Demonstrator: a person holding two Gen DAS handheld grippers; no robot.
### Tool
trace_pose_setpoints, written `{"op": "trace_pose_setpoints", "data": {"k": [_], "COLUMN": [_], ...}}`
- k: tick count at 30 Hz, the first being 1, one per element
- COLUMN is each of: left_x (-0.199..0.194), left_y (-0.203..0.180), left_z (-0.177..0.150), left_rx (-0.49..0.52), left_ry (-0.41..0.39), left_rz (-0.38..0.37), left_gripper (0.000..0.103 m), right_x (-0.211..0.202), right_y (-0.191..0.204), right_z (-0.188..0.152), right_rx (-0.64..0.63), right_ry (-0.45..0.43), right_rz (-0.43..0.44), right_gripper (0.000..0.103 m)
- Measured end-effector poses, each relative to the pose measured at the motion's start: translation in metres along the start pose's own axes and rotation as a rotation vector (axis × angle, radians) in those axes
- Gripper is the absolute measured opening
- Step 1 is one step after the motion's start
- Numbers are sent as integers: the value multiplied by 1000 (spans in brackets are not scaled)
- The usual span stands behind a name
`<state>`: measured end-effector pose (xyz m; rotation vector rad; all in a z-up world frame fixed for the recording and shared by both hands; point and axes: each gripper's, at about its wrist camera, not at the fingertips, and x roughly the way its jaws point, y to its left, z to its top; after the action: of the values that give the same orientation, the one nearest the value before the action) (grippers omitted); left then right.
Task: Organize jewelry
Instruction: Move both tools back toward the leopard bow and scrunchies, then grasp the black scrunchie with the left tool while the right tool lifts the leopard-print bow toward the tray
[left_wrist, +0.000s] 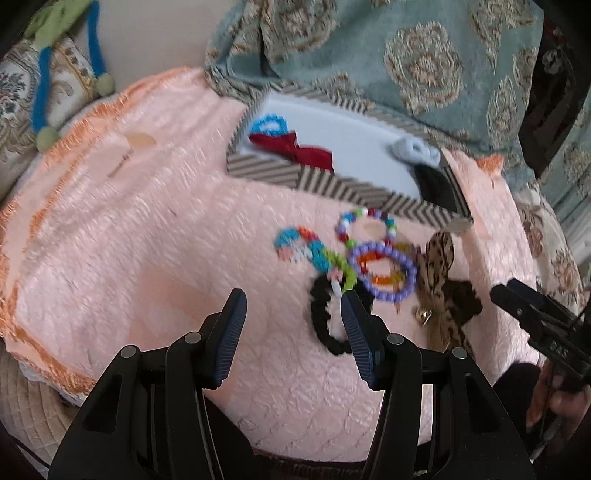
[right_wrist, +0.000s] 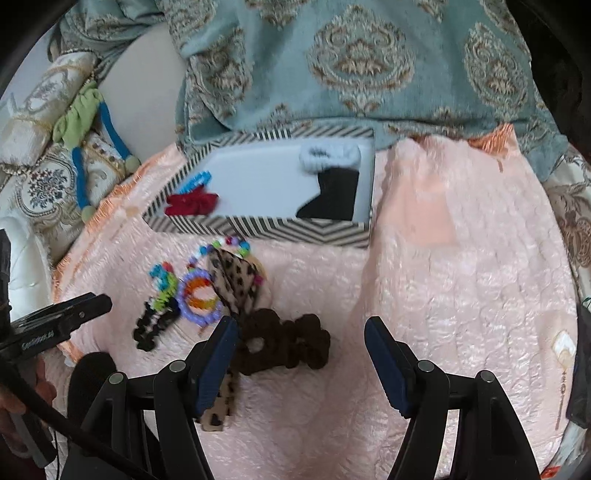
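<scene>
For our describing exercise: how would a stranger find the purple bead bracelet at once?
Start at the zigzag-striped box on the pink quilt. Just in front of it lies a heap of accessories. The purple bead bracelet is the single-coloured lilac ring with an orange band inside, beside the leopard-print bow; its neighbours are multicoloured.

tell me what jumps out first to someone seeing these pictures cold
The bright tangle of beaded bracelets on the pink quilted cloth, lying just in front of the chevron-striped box. Beside them sit a leopard-print bow and a dark brown scrunchie, close to the open right gripper. Inside the box lie a red bow and a pale blue scrunchie.
</scene>
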<state>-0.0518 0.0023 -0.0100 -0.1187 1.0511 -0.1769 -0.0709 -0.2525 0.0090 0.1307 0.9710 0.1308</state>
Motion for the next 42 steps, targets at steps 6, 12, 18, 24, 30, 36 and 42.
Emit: {"op": "trace_pose_setpoints", "data": {"k": [6,12,18,24,30,36,42], "left_x": [20,40,47,49,50,41,10], "left_y": [-10,-13,-13,-14,-18,-19,-22], "left_z": [-5,-8,-10,-10,-12,-12,-3], "left_rx": [29,28,28,29,51,30,39], "left_ry": [47,90,87,72,59,51,-19], "left_rz": [-17,-7,-3,2,12,-41,-66], "left_gripper": [53,53,53,52,22,8,8], "right_x": [18,24,31,34,26,11,-17], "right_y": [-10,-10,-3,5,4,0,3], "right_z": [-3,-6,-8,-12,-12,-7,3], "right_rx": [22,22,-6,-48,-40,-8,-1], "right_ry": [29,11,18,15,-8,-31,-95], "right_rz": [-16,-8,-11,-1,4,51,79], "right_gripper": [69,69,50,36,14,12,12]}}
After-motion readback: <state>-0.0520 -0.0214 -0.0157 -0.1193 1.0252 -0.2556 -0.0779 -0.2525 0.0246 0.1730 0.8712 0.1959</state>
